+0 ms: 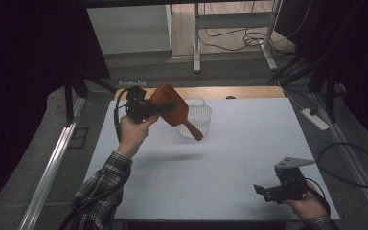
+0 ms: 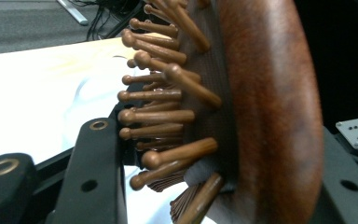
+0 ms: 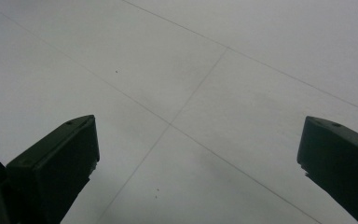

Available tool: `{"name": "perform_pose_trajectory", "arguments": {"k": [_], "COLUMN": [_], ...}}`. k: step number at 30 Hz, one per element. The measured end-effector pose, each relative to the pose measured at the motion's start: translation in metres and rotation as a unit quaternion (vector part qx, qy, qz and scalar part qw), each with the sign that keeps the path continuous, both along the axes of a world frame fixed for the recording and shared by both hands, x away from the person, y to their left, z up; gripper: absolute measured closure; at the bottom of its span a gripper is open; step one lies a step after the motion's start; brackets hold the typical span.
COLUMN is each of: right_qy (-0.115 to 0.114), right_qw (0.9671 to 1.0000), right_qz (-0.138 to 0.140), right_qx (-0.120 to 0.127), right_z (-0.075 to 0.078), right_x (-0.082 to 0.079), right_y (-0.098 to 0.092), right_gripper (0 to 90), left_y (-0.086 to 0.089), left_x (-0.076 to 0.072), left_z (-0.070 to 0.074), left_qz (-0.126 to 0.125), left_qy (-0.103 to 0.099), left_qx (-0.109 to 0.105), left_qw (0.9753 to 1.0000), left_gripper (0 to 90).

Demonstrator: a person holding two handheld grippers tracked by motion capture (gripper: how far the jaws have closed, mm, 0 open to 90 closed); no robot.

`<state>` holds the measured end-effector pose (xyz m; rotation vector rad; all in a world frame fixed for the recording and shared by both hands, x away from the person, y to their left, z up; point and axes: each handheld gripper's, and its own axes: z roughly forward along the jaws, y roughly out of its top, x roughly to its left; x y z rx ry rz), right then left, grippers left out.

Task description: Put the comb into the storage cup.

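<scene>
Wooden oval paddle hairbrush [image 1: 172,108] with round-tipped pegs clamped in left claw [image 1: 165,106], right claw [image 1: 263,191] spread wide over matte white table [image 1: 230,158]

Left claw [image 1: 165,106] at far left of table [image 1: 249,129], holding hairbrush [image 1: 172,109] up off the surface, brush handle angled down-right over basket [image 1: 197,122]. Basket sits far centre. Right claw [image 1: 263,191] at near right corner, well apart.
</scene>
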<state>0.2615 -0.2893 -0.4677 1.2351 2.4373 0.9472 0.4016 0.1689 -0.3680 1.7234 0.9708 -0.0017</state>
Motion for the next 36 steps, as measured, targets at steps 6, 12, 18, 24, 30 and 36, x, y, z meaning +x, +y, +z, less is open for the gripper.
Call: {"name": "perform_pose_trajectory", "arguments": {"k": [6, 12, 18, 24, 30, 36], "right_qy": [0.004, 0.012, 0.010, 0.007, 0.007, 0.006], "right_qw": [1.0000, 0.9998, 0.9994, 0.9996, 0.9995, 0.9994], "right_qz": [-0.008, -0.016, -0.030, -0.027, -0.031, -0.034], "right_qx": [0.000, 0.004, 0.016, 0.002, 0.009, 0.010], "right_z": [0.001, 0.003, 0.004, 0.004, 0.006, 0.008], "right_x": [-0.004, -0.007, -0.013, -0.019, -0.022, -0.025], "right_y": [-0.006, -0.010, -0.013, -0.015, -0.017, -0.020], "right_gripper": [0.0, 0.0, 0.0, 0.0, 0.0, 0.0], "left_y": [0.000, 0.000, 0.001, 0.003, 0.001, -0.004], "left_x": [0.007, 0.014, 0.020, 0.026, 0.034, 0.042], "left_z": [0.006, 0.012, 0.016, 0.018, 0.017, 0.012], "left_qz": [0.009, 0.017, 0.028, 0.042, 0.054, 0.060], "left_qy": [-0.003, -0.007, -0.011, -0.012, -0.010, -0.009], "left_qx": [0.001, 0.001, 0.002, -0.005, -0.002, 0.005], "left_qw": [1.0000, 0.9998, 0.9996, 0.9990, 0.9985, 0.9982], "left_gripper": [50.8, 50.8, 50.8, 50.8, 50.9, 50.9]}}
